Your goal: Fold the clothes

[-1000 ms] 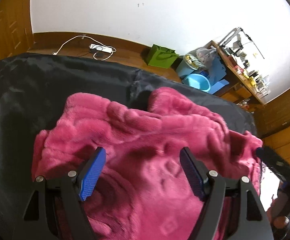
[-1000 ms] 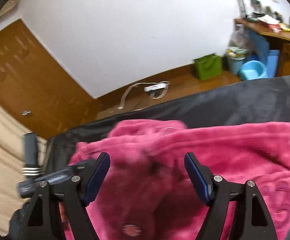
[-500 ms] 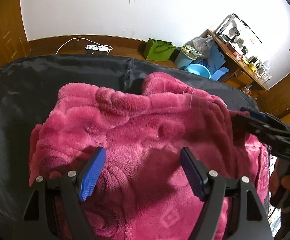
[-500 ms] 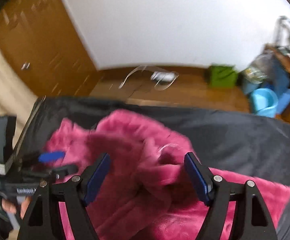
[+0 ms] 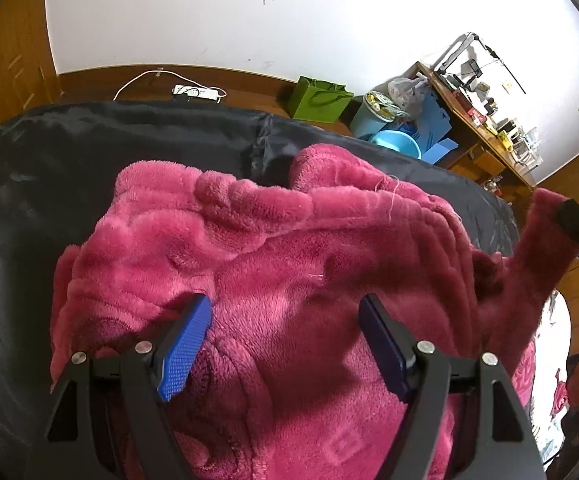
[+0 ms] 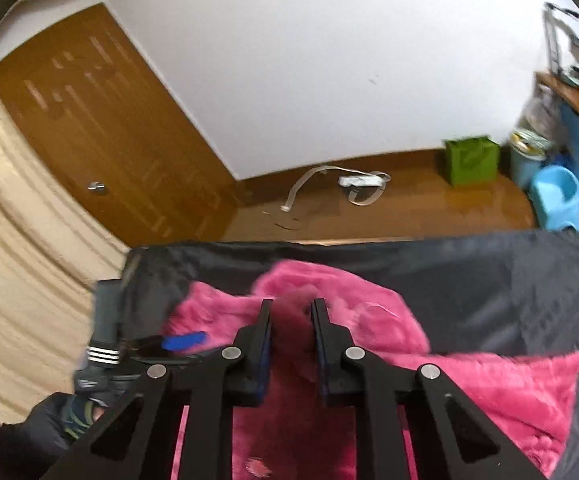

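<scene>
Through the left wrist view: left gripper (image 5: 285, 344) with jaws wide apart above the fluffy crimson-pink fleece garment (image 5: 273, 280), heaped on the black cloth-covered surface (image 5: 69, 152), pinching nothing. Through the right wrist view: right gripper (image 6: 291, 312) closing, jaws nearly together, pads pressing a raised fold of that fleece garment (image 6: 469, 380), same black surface (image 6: 489, 272) beneath.

Fleece garment (image 5: 289, 280) on the dark cloth (image 5: 89, 152), floor with power strip (image 5: 193, 91) behind.
</scene>
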A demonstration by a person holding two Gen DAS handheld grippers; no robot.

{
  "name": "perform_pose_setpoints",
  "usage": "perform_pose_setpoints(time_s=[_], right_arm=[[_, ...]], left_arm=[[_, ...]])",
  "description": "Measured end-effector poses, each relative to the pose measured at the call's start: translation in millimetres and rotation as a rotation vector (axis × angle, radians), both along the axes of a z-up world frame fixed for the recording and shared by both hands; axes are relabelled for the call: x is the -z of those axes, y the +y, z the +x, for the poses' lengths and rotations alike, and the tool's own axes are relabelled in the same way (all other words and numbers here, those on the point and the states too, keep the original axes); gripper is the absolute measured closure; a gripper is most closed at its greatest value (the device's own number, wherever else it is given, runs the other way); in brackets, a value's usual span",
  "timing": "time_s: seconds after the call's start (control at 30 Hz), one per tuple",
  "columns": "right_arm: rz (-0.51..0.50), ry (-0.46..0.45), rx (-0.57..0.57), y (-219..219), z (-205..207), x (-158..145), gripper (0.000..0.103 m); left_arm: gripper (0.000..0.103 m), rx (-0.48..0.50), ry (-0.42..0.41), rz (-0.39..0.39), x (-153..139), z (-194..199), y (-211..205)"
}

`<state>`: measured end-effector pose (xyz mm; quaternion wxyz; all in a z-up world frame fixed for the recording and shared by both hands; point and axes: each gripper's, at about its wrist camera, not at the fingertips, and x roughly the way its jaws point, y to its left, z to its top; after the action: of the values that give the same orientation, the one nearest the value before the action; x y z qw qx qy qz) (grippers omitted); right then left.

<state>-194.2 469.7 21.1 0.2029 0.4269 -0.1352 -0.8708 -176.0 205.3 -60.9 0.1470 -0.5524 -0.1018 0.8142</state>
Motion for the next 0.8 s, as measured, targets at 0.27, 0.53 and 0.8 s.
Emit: perform_pose_setpoints(time_s=[0.27,0.53,0.8], right_arm=[[0.19,-0.187,0.027,-24.9,-31.5,67.5,0.079],[0.156,0.015,0.148,1.8,16.1,-7.8,0.018],[0.214,-0.058,0.398,45.8,78.0,9.6,0.016]], left_arm=[[0.024,0.01,0.008,-0.007,-7.6,6.5,2.5],[0.024,0.008,0.023,0.007,-27.6,17.4,5.4],[0.024,0.202,0.054,0.15,-57.5,29.6,71.6]])
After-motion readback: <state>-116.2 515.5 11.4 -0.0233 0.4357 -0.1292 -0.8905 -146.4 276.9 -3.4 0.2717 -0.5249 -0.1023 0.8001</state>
